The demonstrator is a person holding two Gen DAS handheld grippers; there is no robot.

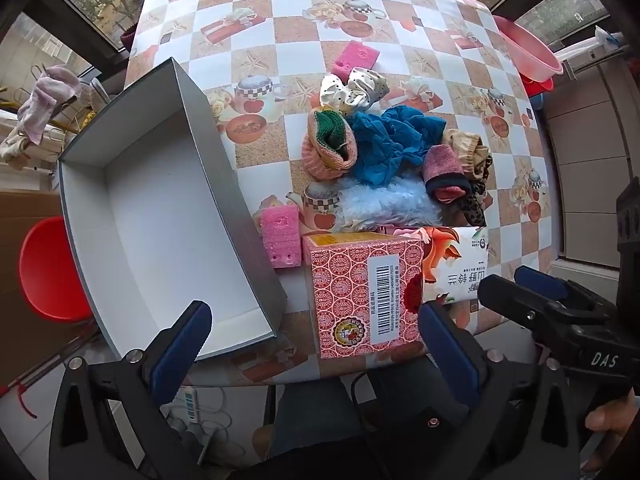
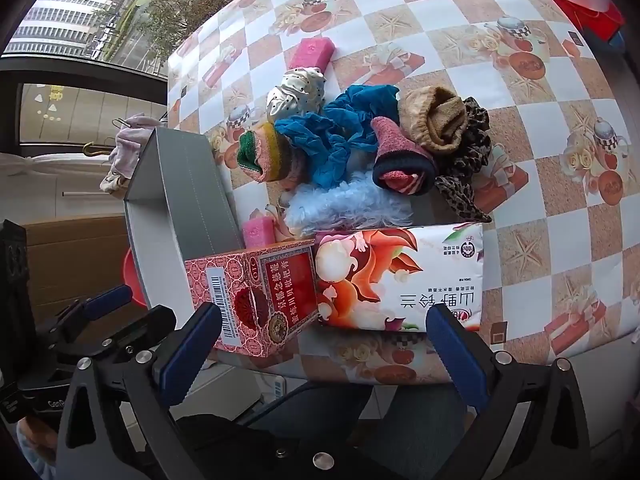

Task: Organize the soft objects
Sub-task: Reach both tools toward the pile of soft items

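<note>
A pile of soft things lies mid-table: a blue crinkled cloth, a pink and green knit sock roll, a dotted cream cloth, a pink and navy sock roll, a tan sock, a leopard cloth and light blue fluff. An empty grey box stands to the left. My left gripper is open and empty before the table's near edge. My right gripper is open and empty too.
A red patterned carton and a floral tissue pack sit at the near edge. Two pink sponges lie on the checked tablecloth. A pink basin is far right, a red bowl below left.
</note>
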